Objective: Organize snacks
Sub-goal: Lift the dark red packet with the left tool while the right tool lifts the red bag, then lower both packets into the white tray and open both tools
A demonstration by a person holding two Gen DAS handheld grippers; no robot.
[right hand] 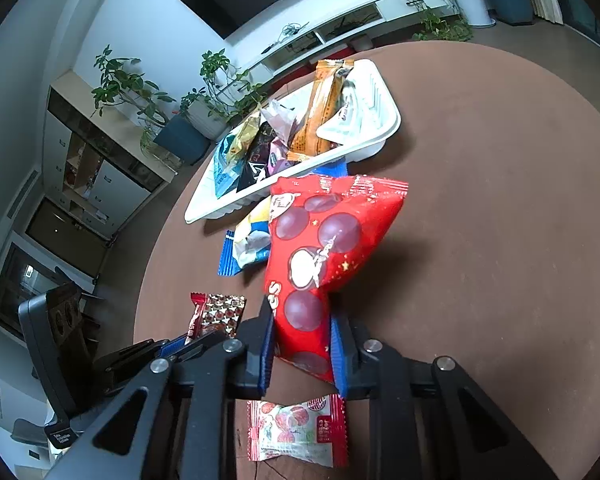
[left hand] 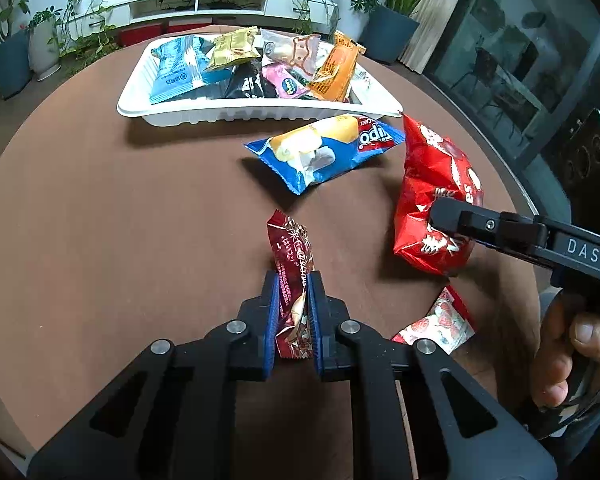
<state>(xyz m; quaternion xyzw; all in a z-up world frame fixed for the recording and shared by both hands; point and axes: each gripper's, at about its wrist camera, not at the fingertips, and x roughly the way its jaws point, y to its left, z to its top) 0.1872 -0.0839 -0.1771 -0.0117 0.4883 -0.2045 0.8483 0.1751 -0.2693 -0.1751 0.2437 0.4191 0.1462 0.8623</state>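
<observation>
My left gripper [left hand: 293, 280] is shut on a dark red snack packet [left hand: 293, 280] and holds it above the round brown table [left hand: 100, 220]. My right gripper [right hand: 302, 320] is shut on a big red bag with dark circles [right hand: 320, 248]; the bag also shows in the left wrist view [left hand: 432, 184], at the right. A white tray [left hand: 256, 114] full of several snack packets stands at the far side; it also shows in the right wrist view [right hand: 374, 92]. A blue cake packet [left hand: 324, 150] lies just in front of the tray.
A small red and white packet [right hand: 298, 432] lies on the table under my right gripper, also seen in the left wrist view [left hand: 440, 324]. Potted plants [left hand: 8, 56] and a white low cabinet [left hand: 196, 2] stand beyond the table.
</observation>
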